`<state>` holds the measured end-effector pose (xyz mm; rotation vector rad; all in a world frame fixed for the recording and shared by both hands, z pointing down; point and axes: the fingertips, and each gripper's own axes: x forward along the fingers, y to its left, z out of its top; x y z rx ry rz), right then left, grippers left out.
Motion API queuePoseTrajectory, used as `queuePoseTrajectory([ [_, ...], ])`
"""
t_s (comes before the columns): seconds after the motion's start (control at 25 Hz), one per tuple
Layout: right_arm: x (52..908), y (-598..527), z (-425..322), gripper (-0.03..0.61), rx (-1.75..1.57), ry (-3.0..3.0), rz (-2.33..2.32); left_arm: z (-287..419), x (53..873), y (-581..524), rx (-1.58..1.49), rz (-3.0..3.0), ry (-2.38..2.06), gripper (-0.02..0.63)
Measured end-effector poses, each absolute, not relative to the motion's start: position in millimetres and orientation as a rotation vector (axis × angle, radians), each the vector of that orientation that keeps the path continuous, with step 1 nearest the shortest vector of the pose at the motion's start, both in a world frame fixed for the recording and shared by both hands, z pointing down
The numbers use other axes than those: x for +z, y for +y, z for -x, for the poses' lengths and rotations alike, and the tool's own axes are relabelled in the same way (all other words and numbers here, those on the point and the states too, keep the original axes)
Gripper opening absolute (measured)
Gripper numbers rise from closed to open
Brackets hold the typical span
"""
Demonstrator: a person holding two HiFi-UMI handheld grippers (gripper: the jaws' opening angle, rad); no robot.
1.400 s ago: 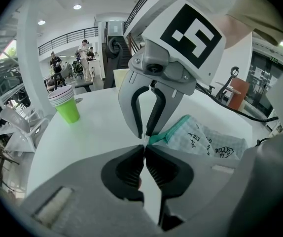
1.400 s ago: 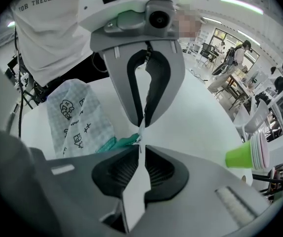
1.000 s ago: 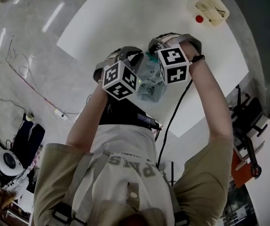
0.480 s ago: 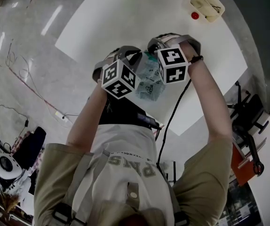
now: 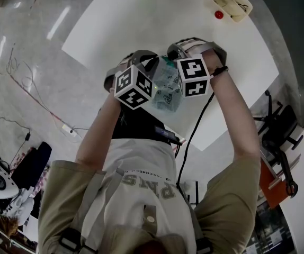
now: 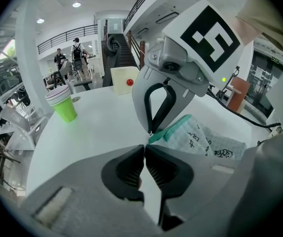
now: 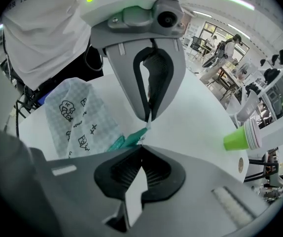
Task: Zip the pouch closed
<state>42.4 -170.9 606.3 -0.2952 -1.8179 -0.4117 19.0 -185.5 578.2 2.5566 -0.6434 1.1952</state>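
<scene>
A stack of green cups [image 6: 65, 106] stands at the tabletop's [image 5: 115, 20] far edge; whether the top one holds anything cannot be seen. The left tongs [image 6: 145, 146] are pinched tight on the teal zip end of the pouch [image 6: 200, 141]. It hangs above the tabletop's near edge, and its black doodles and print are too small to read. The right tongs [image 7: 141, 147] are clamped on the same end. Near the far right corner sits an open beige box [image 5: 234, 3], contents unclear, with a red ball [image 5: 218, 15] just beside it. The shirt [image 7: 38, 33] reads "THECHOSEN".
</scene>
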Motion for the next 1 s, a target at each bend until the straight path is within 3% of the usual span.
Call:
queuePoseTrajectory([
  [1.0,620,-154,-83,0.002,-0.398,-1.759,0.213,-12,592,-175,1.225,-2.534,-0.676,0.021],
])
